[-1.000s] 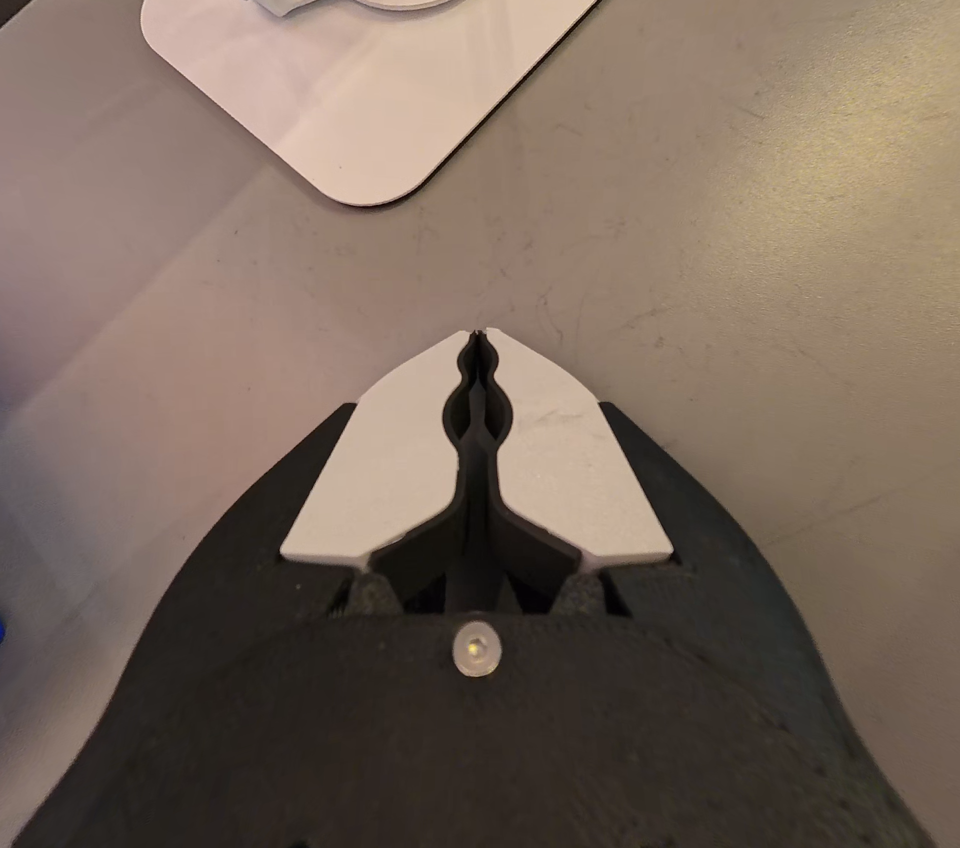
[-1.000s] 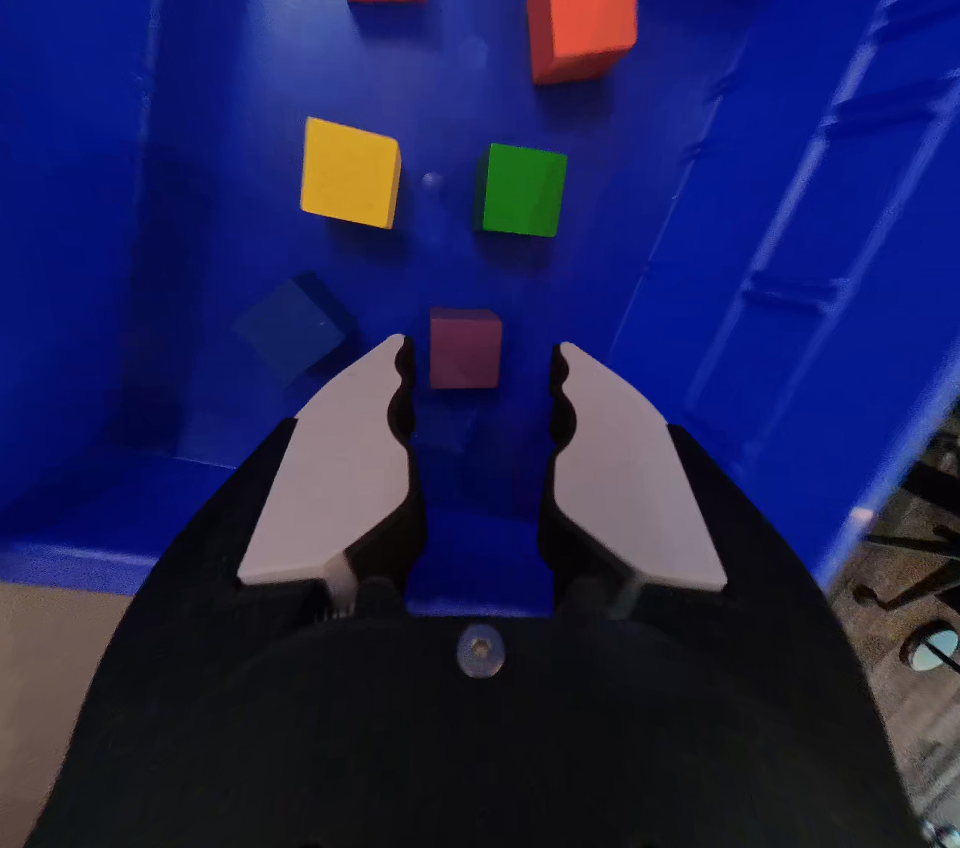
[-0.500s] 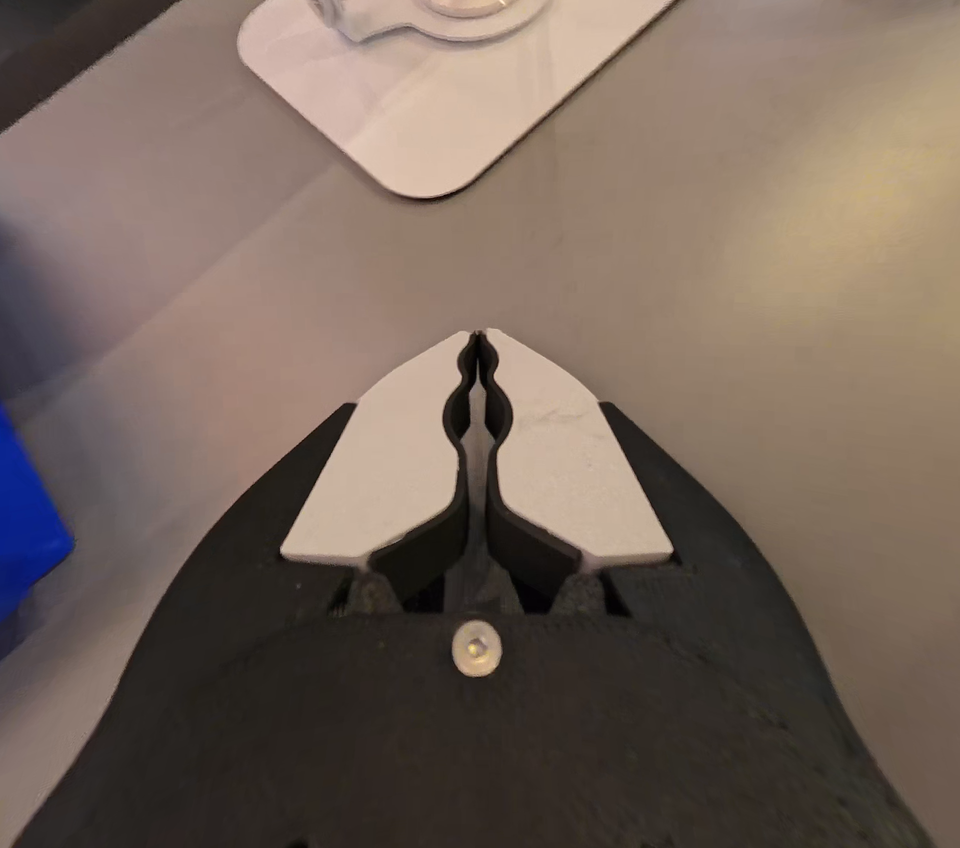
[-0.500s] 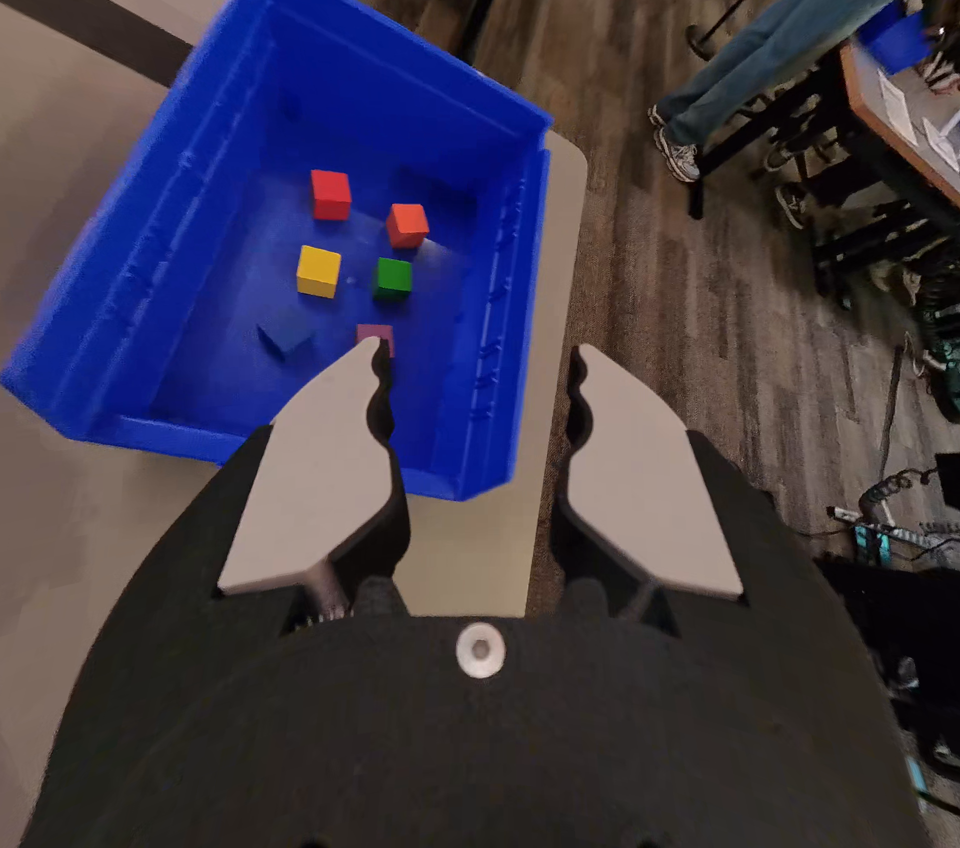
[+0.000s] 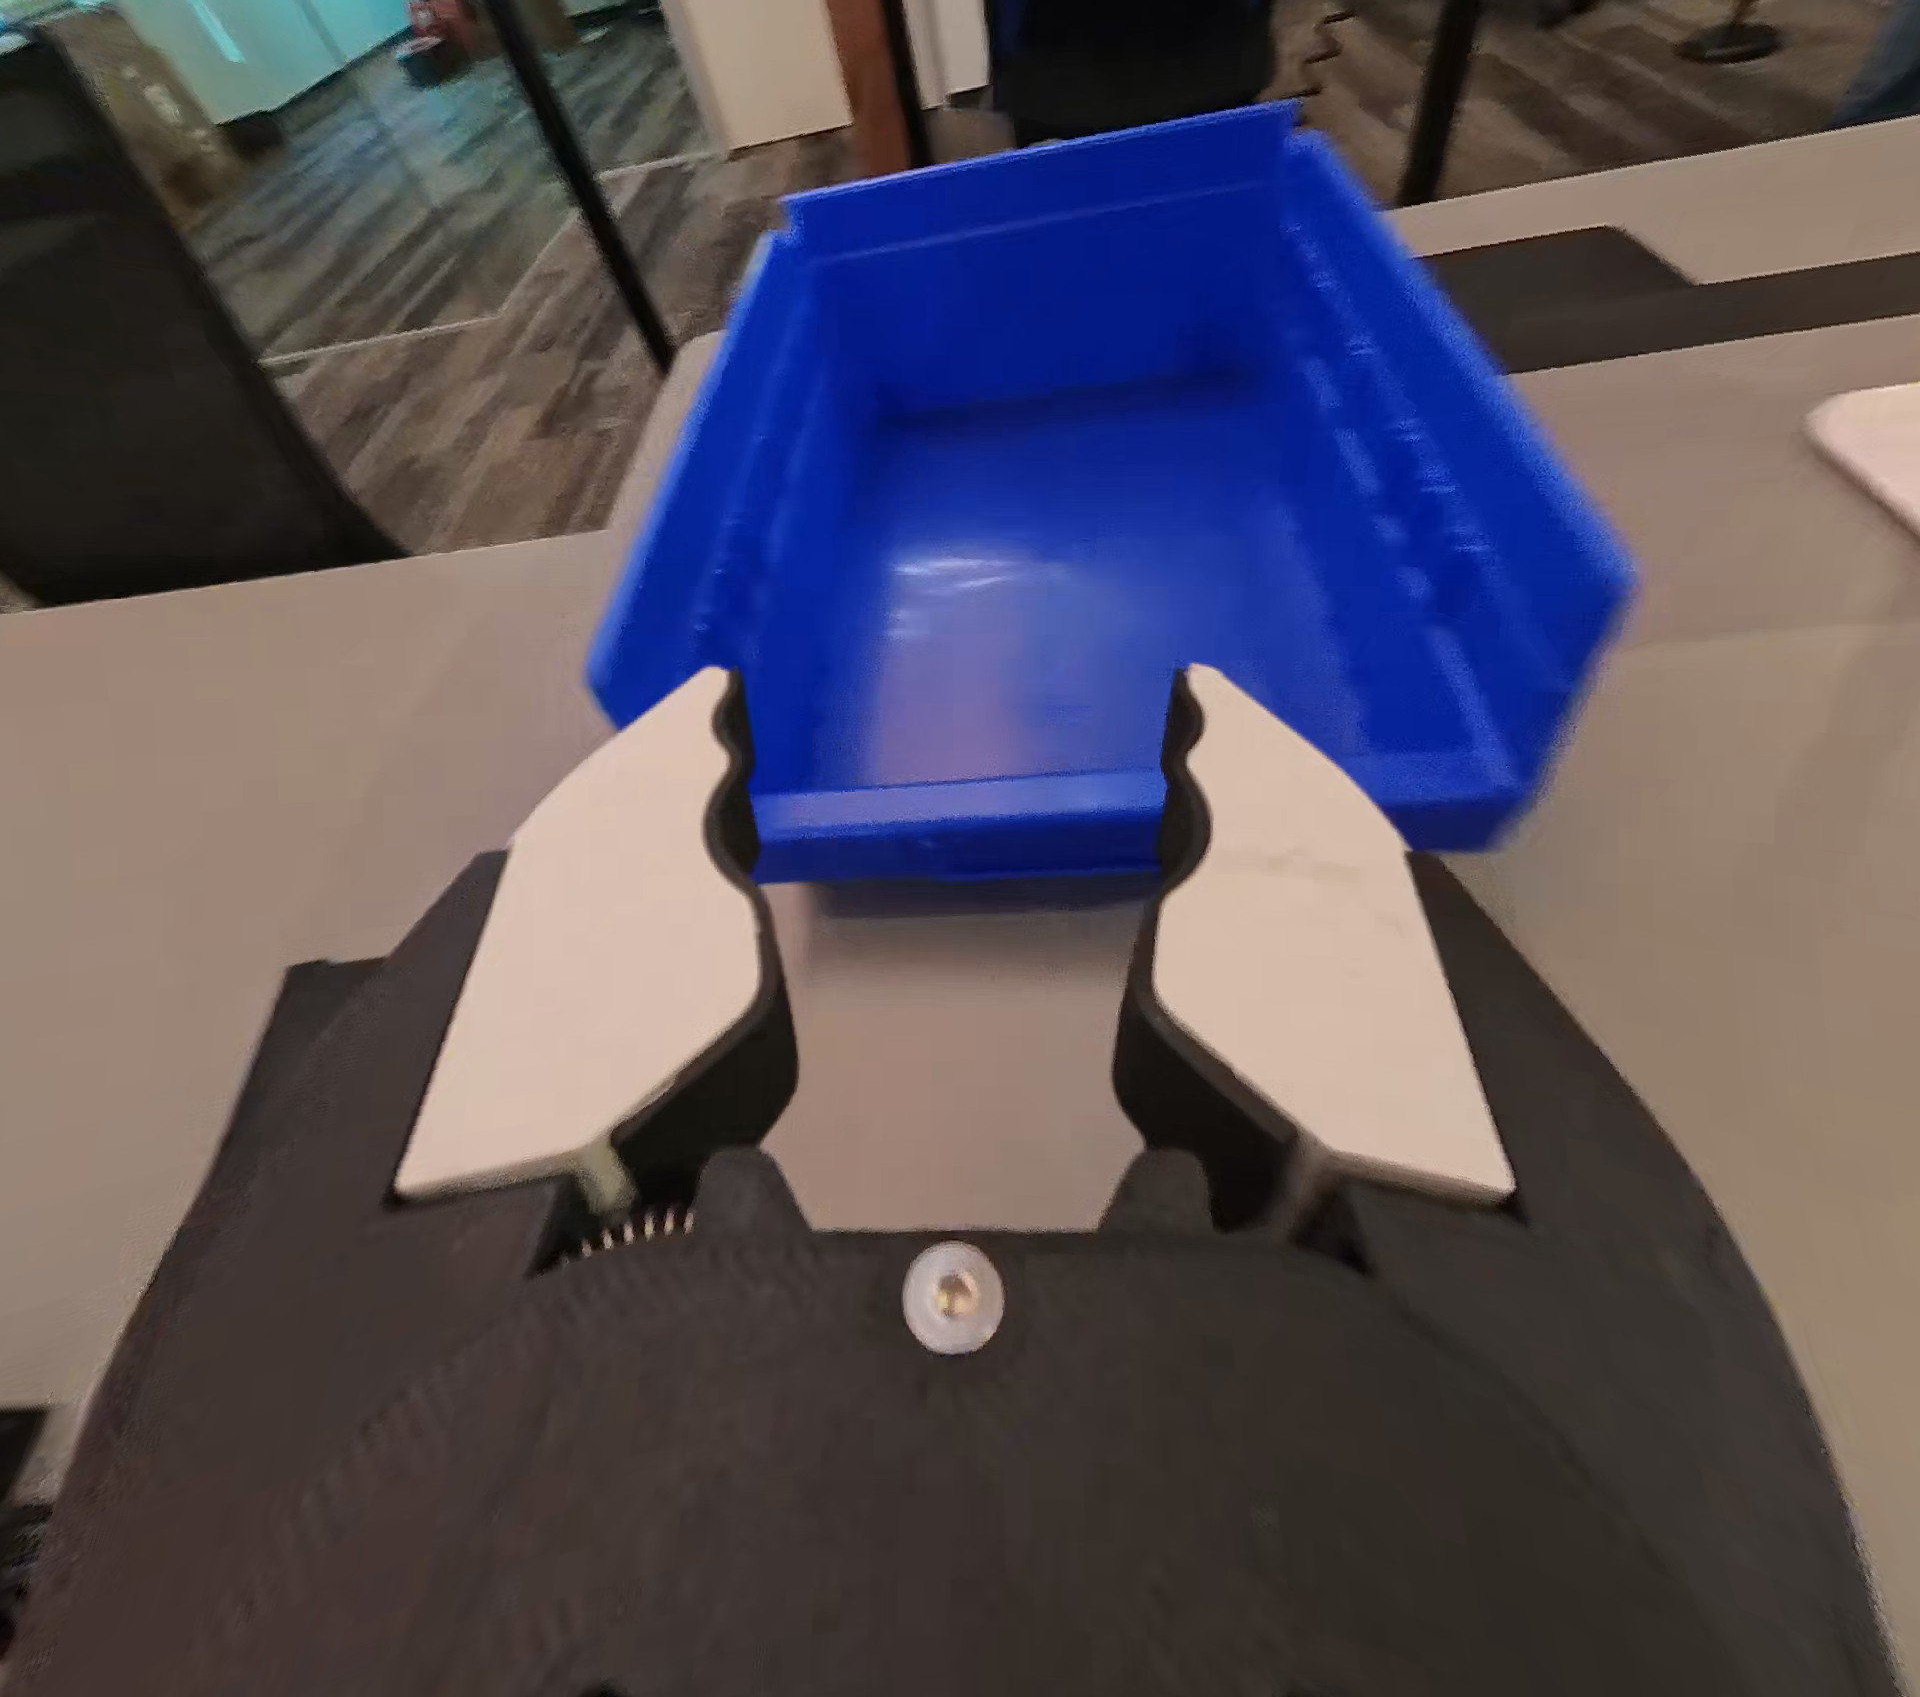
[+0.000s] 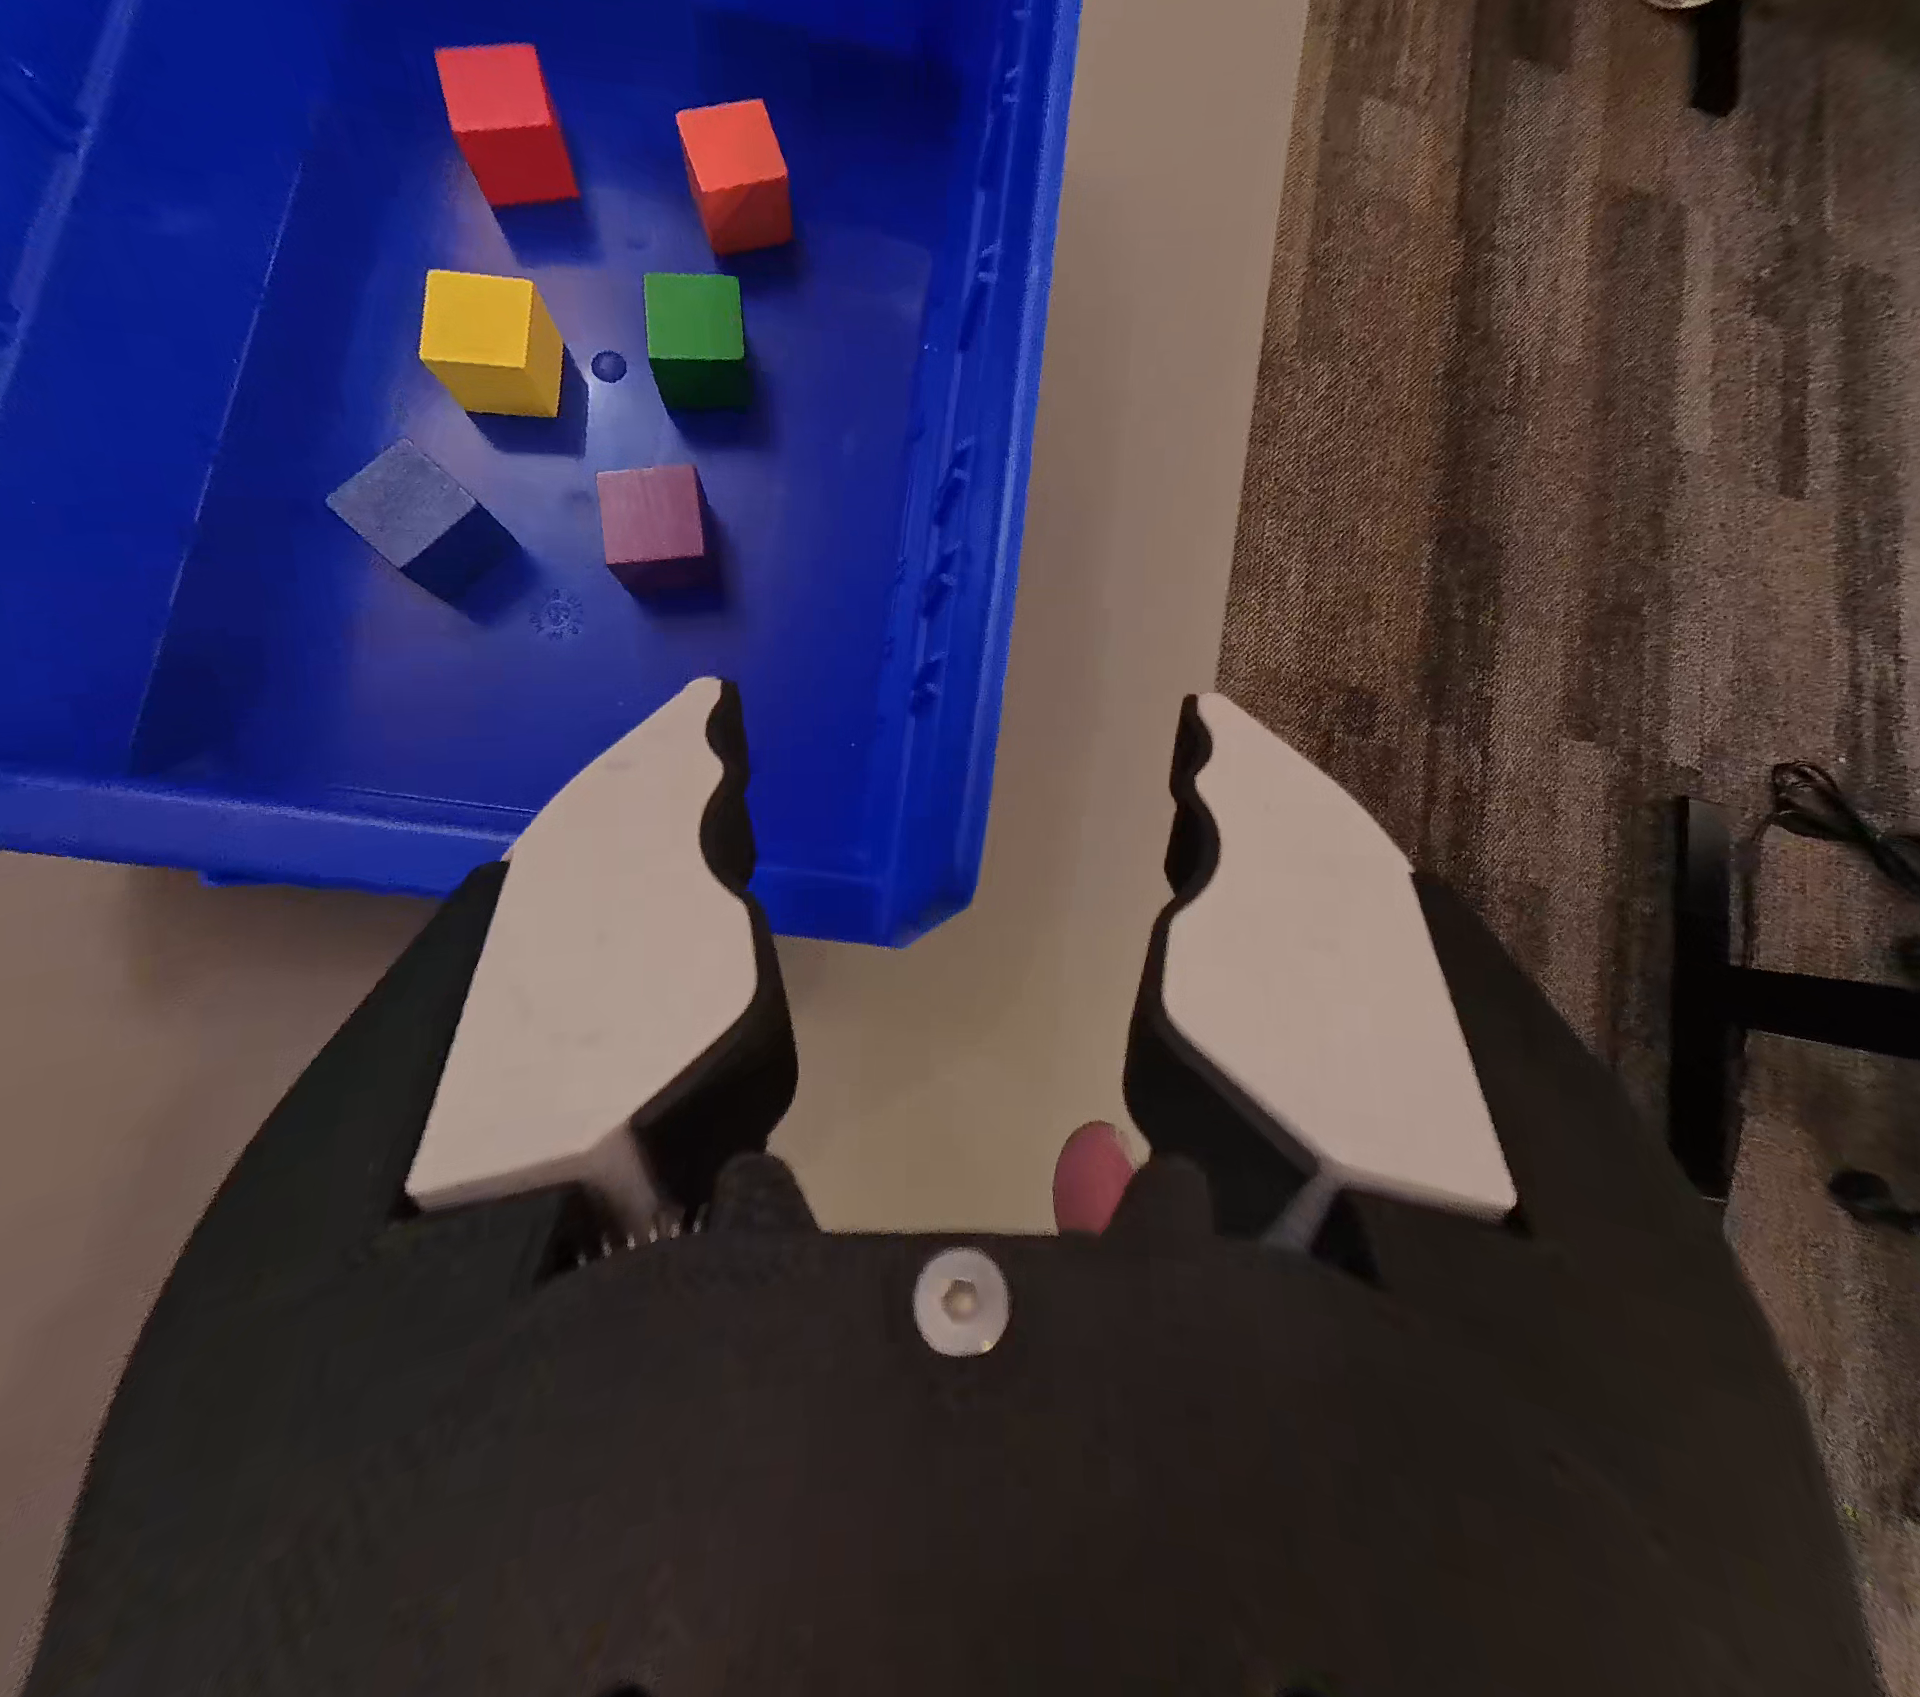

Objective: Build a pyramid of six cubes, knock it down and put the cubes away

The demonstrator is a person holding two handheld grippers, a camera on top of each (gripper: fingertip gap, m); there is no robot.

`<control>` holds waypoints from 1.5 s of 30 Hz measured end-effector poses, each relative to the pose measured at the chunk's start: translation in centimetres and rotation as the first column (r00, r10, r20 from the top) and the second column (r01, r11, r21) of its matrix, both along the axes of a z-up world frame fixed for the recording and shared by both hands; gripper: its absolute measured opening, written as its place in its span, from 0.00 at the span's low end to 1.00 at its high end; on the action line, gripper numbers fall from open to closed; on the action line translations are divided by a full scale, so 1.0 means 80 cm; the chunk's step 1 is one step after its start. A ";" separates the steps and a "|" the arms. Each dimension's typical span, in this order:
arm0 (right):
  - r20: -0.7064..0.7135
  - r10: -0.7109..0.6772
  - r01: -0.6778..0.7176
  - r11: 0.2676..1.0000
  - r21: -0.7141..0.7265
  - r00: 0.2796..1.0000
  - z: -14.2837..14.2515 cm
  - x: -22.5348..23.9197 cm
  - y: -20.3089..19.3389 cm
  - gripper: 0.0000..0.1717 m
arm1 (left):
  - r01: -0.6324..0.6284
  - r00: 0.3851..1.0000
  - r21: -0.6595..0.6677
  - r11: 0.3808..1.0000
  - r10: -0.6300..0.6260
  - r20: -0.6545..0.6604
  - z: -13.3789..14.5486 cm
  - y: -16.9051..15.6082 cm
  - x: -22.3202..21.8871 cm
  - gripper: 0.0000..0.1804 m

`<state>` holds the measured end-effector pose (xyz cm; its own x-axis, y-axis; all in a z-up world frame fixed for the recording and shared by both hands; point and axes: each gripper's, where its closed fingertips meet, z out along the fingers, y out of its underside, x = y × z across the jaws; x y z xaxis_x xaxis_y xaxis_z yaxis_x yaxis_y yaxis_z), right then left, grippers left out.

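Resting in the blue bin (image 6: 1018, 297) on the bench (image 6: 1164, 400) are all six cubes, the purple one (image 6: 652, 517) nearest. Right claw (image 6: 956, 712) has opened wider and pulled back; left claw (image 5: 951, 691), clenched a moment ago, now gapes empty. Task looks finished.
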<state>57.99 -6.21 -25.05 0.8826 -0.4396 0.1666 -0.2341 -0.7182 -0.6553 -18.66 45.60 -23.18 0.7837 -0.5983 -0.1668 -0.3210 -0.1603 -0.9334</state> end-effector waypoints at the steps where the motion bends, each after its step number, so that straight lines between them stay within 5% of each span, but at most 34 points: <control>1: -0.011 0.005 -0.005 1.000 -0.006 1.000 -0.005 -0.001 0.003 0.46 | -0.028 0.999 0.007 1.000 0.028 -0.018 -0.003 0.017 -0.008 0.44; 4: -0.042 0.019 -0.020 0.999 -0.029 0.999 -0.020 -0.002 0.011 0.45 | -0.105 0.992 -0.045 0.994 0.101 -0.072 -0.026 0.061 -0.028 0.53; 9: -0.113 0.053 -0.060 0.996 -0.065 0.992 -0.046 -0.010 0.025 0.41 | -0.146 0.986 -0.150 0.978 0.132 -0.097 -0.057 0.103 -0.047 0.53; 13: -0.092 0.042 -0.051 0.993 -0.106 0.995 -0.054 -0.004 0.027 0.36 | -0.093 0.994 -0.291 0.952 0.073 -0.079 -0.086 0.113 -0.047 0.41; 15: -0.091 0.037 -0.047 0.994 -0.102 0.995 -0.053 0.000 0.027 0.31 | -0.090 0.996 -0.278 0.956 0.078 -0.053 -0.084 0.119 -0.052 0.27; 20: -0.107 0.038 -0.048 0.995 -0.088 0.993 -0.055 0.006 0.026 0.20 | -0.030 0.999 -0.320 0.947 0.024 -0.024 -0.088 0.118 -0.046 0.07; 24: -0.130 0.045 -0.055 0.995 -0.079 0.991 -0.055 0.009 0.023 0.04 | 0.002 1.000 -0.352 0.936 0.009 0.030 -0.088 0.117 -0.041 0.04; 45: -0.232 0.182 -0.213 0.970 -0.117 0.956 -0.056 -0.109 -0.016 0.04 | 0.060 0.995 -0.323 0.945 -0.031 0.093 -0.059 0.055 -0.050 0.02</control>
<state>49.26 -7.48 -29.51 0.9710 -0.2390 0.0078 -0.2039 -0.8446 -0.4950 -22.68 49.97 -27.94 0.7572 -0.6441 0.1085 -0.2569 -0.4464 -0.8572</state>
